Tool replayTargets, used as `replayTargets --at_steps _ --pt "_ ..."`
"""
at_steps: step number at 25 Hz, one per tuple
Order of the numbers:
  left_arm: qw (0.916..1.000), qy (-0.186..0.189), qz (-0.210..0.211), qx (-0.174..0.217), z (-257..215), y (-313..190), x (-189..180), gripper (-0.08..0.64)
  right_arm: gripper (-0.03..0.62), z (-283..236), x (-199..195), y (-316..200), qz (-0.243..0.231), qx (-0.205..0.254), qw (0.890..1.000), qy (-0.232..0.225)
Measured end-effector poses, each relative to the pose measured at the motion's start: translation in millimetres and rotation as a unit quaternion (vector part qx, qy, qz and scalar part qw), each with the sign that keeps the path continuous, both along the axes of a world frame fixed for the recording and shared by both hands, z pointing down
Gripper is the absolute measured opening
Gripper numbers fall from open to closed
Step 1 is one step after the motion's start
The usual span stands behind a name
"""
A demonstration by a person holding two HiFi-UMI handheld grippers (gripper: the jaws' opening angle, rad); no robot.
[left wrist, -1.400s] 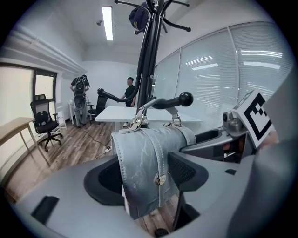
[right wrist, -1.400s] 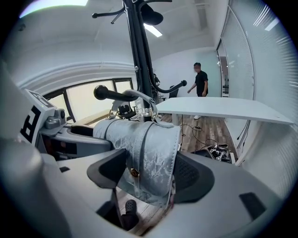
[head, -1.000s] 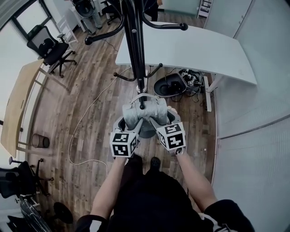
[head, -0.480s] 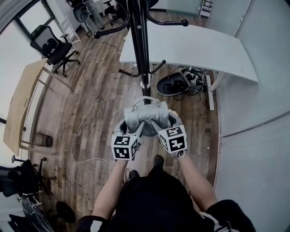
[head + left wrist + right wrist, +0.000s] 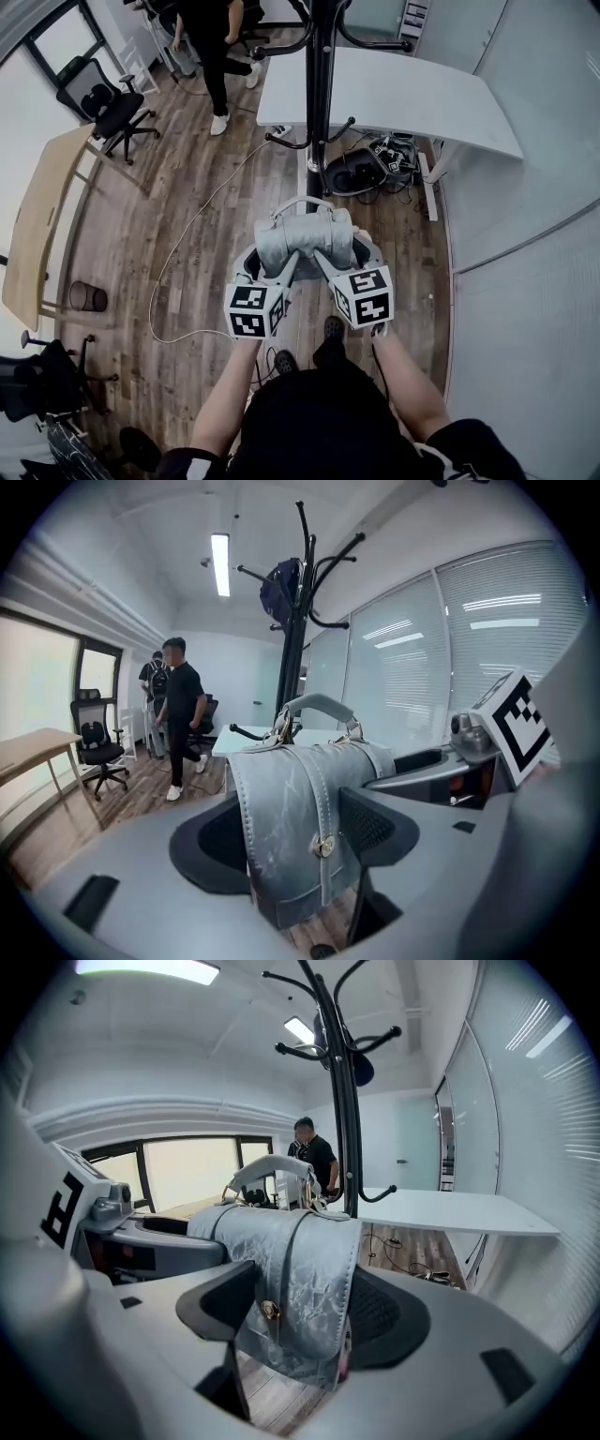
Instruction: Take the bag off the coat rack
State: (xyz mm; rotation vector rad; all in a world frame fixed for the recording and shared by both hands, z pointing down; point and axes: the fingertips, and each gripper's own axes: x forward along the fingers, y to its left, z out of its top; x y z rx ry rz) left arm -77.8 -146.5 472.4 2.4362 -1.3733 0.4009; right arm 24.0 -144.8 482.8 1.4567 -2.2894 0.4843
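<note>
A grey leather bag (image 5: pixel 302 239) with a curved handle hangs in the air between my two grippers, clear of the black coat rack (image 5: pixel 322 94) that stands beyond it. My left gripper (image 5: pixel 273 273) is shut on the bag's left end and my right gripper (image 5: pixel 331 263) on its right end. In the left gripper view the bag (image 5: pixel 298 803) fills the space between the jaws of the left gripper (image 5: pixel 289 844), and the coat rack (image 5: pixel 298 611) rises behind it. The right gripper view shows the bag (image 5: pixel 295 1274) clamped in the right gripper (image 5: pixel 298 1312), with the coat rack (image 5: pixel 345 1110) behind.
A white desk (image 5: pixel 403 98) stands behind the rack, with cables and a dark base (image 5: pixel 352 173) on the wood floor under it. A person in black (image 5: pixel 211 47) walks at the far left near an office chair (image 5: pixel 98 98). A dark item (image 5: pixel 281 588) hangs on the rack.
Both grippers have carried the bag back from the rack, and the gap to the pole has widened. A person in black has come into view at the top left.
</note>
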Motion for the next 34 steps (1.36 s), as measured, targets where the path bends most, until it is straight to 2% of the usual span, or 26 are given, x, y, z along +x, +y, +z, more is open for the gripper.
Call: replayTargets --at_steps 6,13,23,34 --pt "0.9994 0.009 0.006 0.033 -40 17 -34 0.302 0.314 -41 -34 19 0.005 0.044 0.999 0.004" --pt "0.998 0.014 0.007 0.062 -67 40 -65 0.302 0.307 -68 -65 43 0.005 0.083 0.996 0.005" --pt "0.9972 0.017 -0.004 0.072 -82 50 -100 0.302 0.304 -83 -100 52 -0.01 0.096 0.995 0.004" --pt "0.9966 0.019 -0.01 0.079 -86 52 -114 0.302 0.299 -86 -114 52 -0.017 0.105 0.994 0.006"
